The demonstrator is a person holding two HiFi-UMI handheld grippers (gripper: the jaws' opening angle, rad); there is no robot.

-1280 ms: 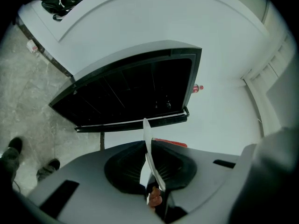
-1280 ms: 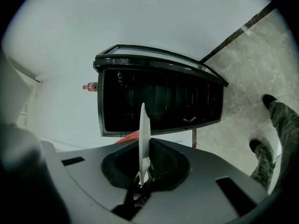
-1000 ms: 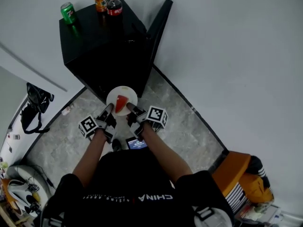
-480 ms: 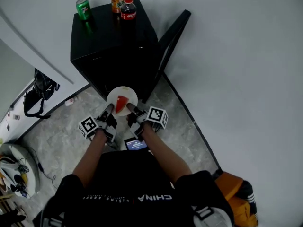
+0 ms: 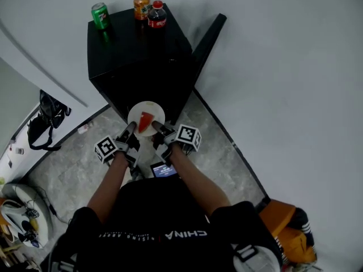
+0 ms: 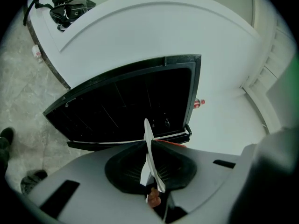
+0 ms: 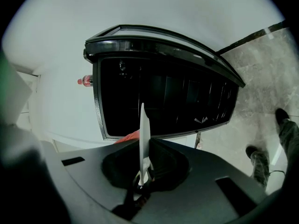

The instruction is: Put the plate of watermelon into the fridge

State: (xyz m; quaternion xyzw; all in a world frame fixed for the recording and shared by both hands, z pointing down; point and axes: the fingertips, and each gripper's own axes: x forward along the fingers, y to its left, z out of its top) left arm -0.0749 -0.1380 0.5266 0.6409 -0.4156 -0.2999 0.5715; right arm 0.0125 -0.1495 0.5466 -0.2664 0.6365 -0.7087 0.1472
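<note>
A white plate (image 5: 136, 118) with a red watermelon wedge (image 5: 145, 122) on it hangs in the air in front of a small black fridge (image 5: 136, 61). My left gripper (image 5: 129, 130) is shut on the plate's near-left rim and my right gripper (image 5: 155, 129) on its near-right rim. In the left gripper view the plate (image 6: 149, 148) shows edge-on between the jaws, with the fridge (image 6: 135, 101) beyond. The right gripper view likewise has the plate (image 7: 144, 139) edge-on and a bit of watermelon (image 7: 128, 136) beside it. The fridge door (image 5: 207, 35) stands open on the right.
On top of the fridge stand a green can (image 5: 100, 15), an orange can (image 5: 142, 5) and a cola bottle (image 5: 156, 15). White walls meet behind it. A black bag (image 5: 48, 115) lies on the marble floor at left; an orange bag (image 5: 286, 231) is at lower right.
The head view has swung, so the fridge now shows more to the right and its open door stands out. Both grippers keep the plate in the same hold.
</note>
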